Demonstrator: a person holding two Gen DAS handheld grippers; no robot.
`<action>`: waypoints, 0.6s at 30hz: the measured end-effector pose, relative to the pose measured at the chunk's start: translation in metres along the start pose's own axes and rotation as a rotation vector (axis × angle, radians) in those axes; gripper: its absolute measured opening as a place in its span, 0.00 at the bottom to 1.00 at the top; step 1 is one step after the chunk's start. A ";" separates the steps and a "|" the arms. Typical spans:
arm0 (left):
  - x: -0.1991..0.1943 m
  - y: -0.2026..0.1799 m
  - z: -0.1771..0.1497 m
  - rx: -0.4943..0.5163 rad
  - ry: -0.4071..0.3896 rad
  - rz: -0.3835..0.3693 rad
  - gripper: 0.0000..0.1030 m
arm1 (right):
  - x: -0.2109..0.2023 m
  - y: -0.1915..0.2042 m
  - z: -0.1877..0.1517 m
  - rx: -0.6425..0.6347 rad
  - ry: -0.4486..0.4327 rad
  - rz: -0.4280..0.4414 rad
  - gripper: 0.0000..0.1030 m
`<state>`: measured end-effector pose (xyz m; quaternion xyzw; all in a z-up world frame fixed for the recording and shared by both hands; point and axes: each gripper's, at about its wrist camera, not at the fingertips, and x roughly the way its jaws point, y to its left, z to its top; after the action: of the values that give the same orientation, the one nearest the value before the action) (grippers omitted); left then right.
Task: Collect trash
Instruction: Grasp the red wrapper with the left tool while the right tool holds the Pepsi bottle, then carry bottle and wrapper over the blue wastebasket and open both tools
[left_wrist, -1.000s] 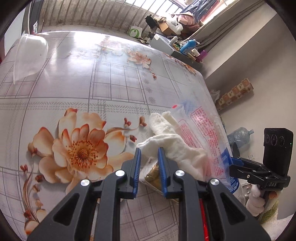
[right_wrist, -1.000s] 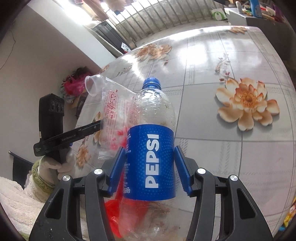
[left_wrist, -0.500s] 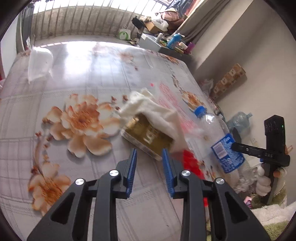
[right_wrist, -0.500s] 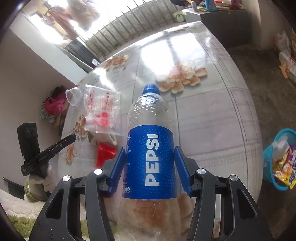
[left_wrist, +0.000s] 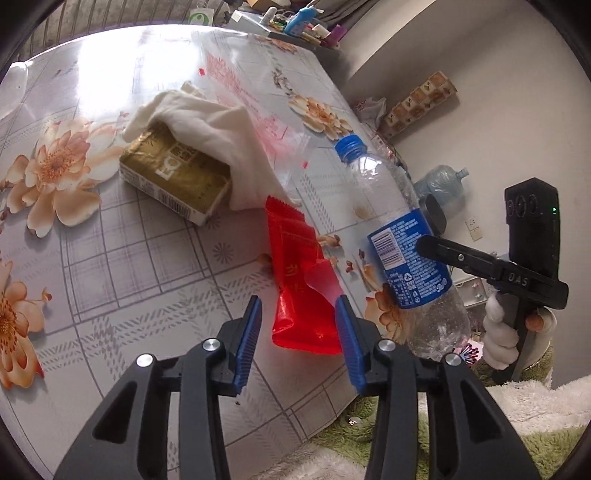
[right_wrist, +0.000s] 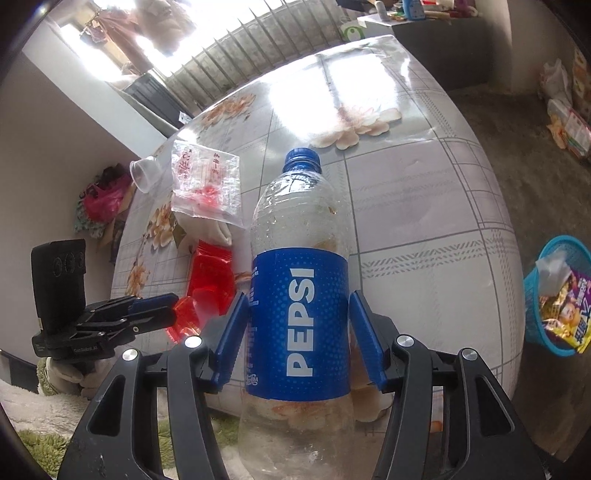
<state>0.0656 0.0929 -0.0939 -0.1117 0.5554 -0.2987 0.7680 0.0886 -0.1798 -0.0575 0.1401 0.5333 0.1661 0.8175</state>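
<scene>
The right gripper (right_wrist: 295, 332) had lifted the one empty bottle (right_wrist: 301, 280) clear of the counter (right_wrist: 424, 206), its jaws clamped on the blue label, so that piece looked ready for the blue basket (right_wrist: 554, 295) on the floor, which already held wrappers. Meanwhile the left gripper (left_wrist: 297, 336) had drawn back from the gold box (left_wrist: 173, 177) and now hung with jaws wide apart and empty over one red wrapper (left_wrist: 299, 266); probably its next pick. Also left on the counter: one white cloth (left_wrist: 207, 125) draped over that box, one clear bag (right_wrist: 207, 181) and one plastic cup (right_wrist: 144, 173).
</scene>
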 end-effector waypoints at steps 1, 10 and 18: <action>0.005 0.000 0.001 -0.005 0.014 0.009 0.38 | 0.000 0.000 -0.001 -0.003 -0.001 -0.001 0.52; 0.013 -0.003 0.006 -0.015 0.029 0.018 0.25 | -0.004 -0.005 -0.005 0.001 -0.019 0.022 0.53; 0.009 -0.018 0.009 0.051 0.015 0.025 0.14 | -0.014 -0.018 -0.012 0.033 -0.055 0.074 0.50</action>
<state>0.0698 0.0718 -0.0884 -0.0831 0.5547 -0.3039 0.7701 0.0747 -0.2011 -0.0580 0.1778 0.5078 0.1833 0.8228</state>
